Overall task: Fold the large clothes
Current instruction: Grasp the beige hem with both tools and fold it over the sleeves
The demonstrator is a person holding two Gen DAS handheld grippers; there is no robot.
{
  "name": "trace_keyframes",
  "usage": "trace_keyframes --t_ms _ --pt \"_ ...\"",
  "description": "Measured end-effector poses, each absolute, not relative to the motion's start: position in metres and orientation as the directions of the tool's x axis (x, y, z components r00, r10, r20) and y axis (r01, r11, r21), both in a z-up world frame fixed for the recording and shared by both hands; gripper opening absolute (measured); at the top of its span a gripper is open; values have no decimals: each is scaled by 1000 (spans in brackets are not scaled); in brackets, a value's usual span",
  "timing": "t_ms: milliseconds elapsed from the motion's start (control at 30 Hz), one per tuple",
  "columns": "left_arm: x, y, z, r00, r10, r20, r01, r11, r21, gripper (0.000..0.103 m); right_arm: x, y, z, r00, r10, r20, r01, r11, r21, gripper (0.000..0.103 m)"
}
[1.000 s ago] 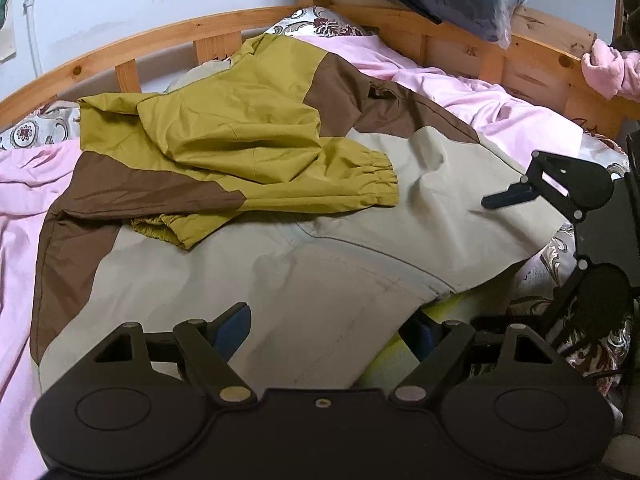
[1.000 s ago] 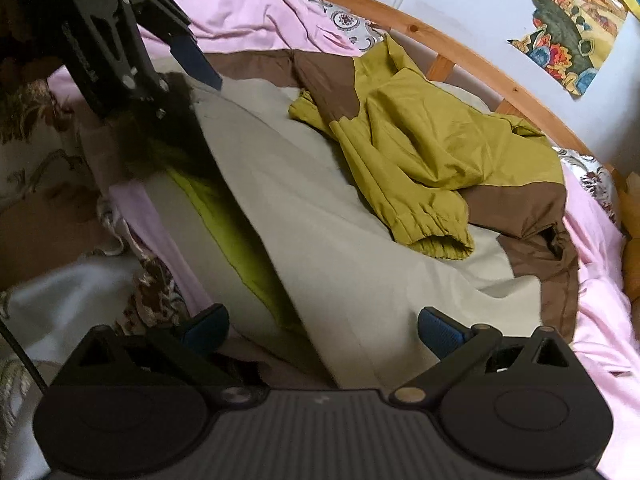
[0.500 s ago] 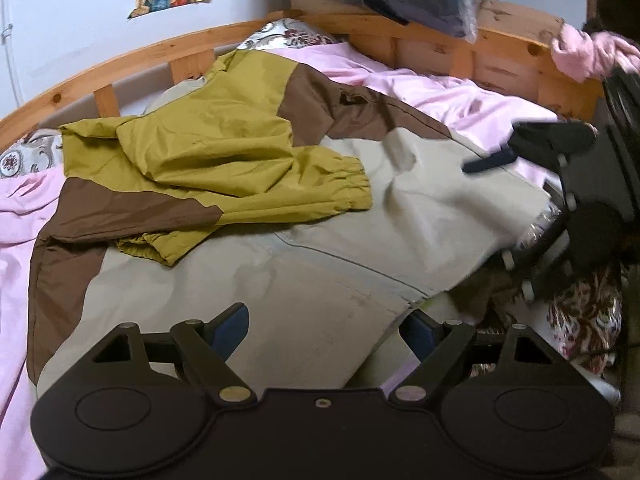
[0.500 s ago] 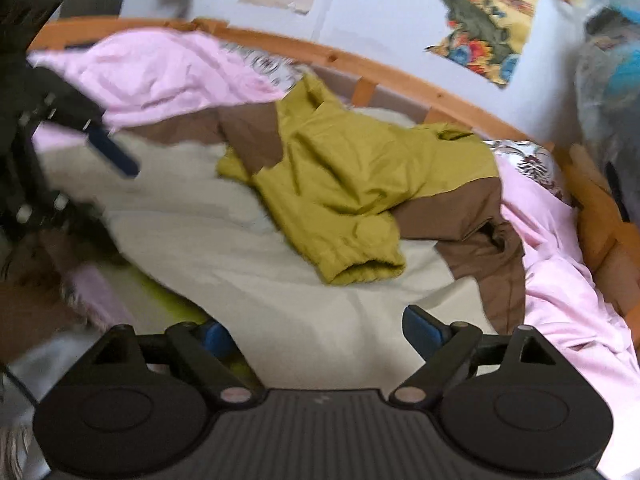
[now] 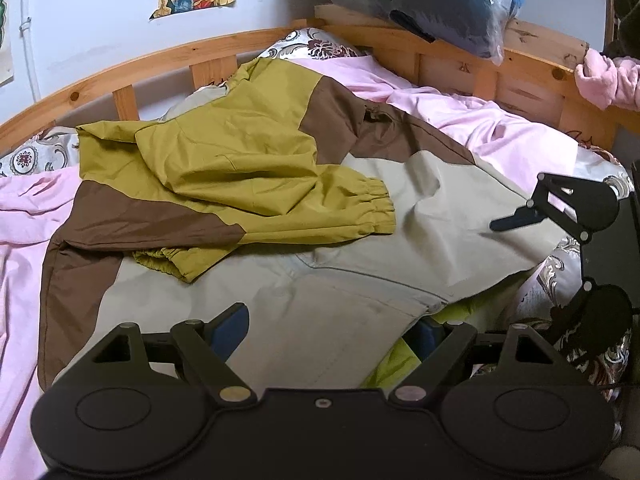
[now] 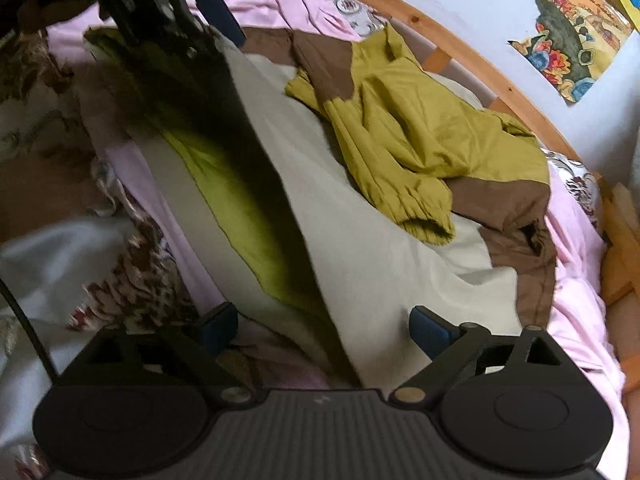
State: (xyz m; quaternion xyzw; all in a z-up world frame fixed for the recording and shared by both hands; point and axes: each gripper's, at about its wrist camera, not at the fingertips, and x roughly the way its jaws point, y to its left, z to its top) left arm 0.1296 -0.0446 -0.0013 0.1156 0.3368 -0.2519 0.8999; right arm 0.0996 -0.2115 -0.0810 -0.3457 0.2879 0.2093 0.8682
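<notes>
Wood-rail bed (image 5: 248, 46), pink sheet (image 5: 472, 128): smooth crinkly jacket (image 5: 360, 248) spread flat. L tool (image 5: 332, 330) wide open, empty; R tool (image 6: 324, 326) opening, hem between, ungripped.

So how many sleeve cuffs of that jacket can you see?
2. One olive cuff lies on top of the beige body of the jacket; the other cuff peeks out from beneath the folded sleeve, left of it.

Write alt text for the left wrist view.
A large olive, brown and beige jacket lies spread on a pink-sheeted wooden bed, both sleeves folded across its body. The left hand-held gripper hangs open over the hem; the right hand-held gripper, jaws opening, sits at the right edge.
</notes>
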Motion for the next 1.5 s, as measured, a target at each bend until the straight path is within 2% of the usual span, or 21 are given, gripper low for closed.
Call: trace_keyframes --t_ms 100,300,400,467,567,633,767,900,967,1033,1100,1167,1200,1233,1300,1367,1433,1500 --pt "129 -44 -2 642 -378 -667 531 847 31 84 99 -212 -79 789 144 -597 -521 672 -526 96" --pt "125 -43 -2 633 -397 -665 542 840 14 83 92 -221 -60 847 189 -497 -458 734 -501 84" --pt "123 -43 -1 616 -432 -659 565 825 -14 84 92 -225 -53 856 219 -469 -453 755 -475 69" --pt "120 -44 -1 599 -463 -653 590 807 -31 84 96 -226 -50 854 236 -463 -458 763 -456 50" --pt "114 -53 -6 575 -481 -662 624 781 -25 86 106 -230 -46 848 263 -460 -464 788 -404 31" --pt "111 -61 -13 569 -474 -672 638 770 -3 86 110 -231 -42 852 270 -449 -454 808 -375 25" --pt "118 -77 -32 587 -383 -713 608 790 76 84 117 -236 -35 857 283 -430 -433 848 -305 20" --pt "128 -71 -37 601 -327 -730 562 821 96 81 120 -242 -31 865 282 -414 -409 875 -258 20" --pt "128 -66 -37 629 -273 -728 535 831 150 72 121 -246 -30 870 280 -406 -396 887 -237 20" --pt "126 -59 -38 666 -187 -722 489 841 233 56 122 -250 -28 875 273 -399 -382 897 -224 20" --pt "125 -45 -39 686 -120 -718 438 856 275 53 122 -253 -27 879 267 -396 -372 903 -216 20" --pt "124 -30 -37 700 -78 -710 385 879 283 43 121 -254 -27 877 265 -402 -371 904 -212 20" --pt "125 -23 -35 706 -60 -706 363 886 287 32 120 -253 -28 876 263 -404 -372 902 -218 20" --pt "127 -16 -31 710 -53 -703 347 894 283 25 119 -252 -29 875 259 -409 -373 899 -229 20" --pt "134 -4 -20 719 -62 -692 324 911 255 18 119 -250 -32 868 256 -426 -383 890 -246 25" --pt "144 1 -9 716 -84 -693 330 915 230 13 119 -249 -34 859 257 -443 -395 883 -253 36" --pt "157 -1 4 725 -107 -680 346 911 225 8 119 -248 -37 848 271 -455 -414 875 -250 42" --pt "170 -5 18 728 -123 -674 361 905 225 7 116 -247 -37 833 310 -459 -449 863 -231 57"
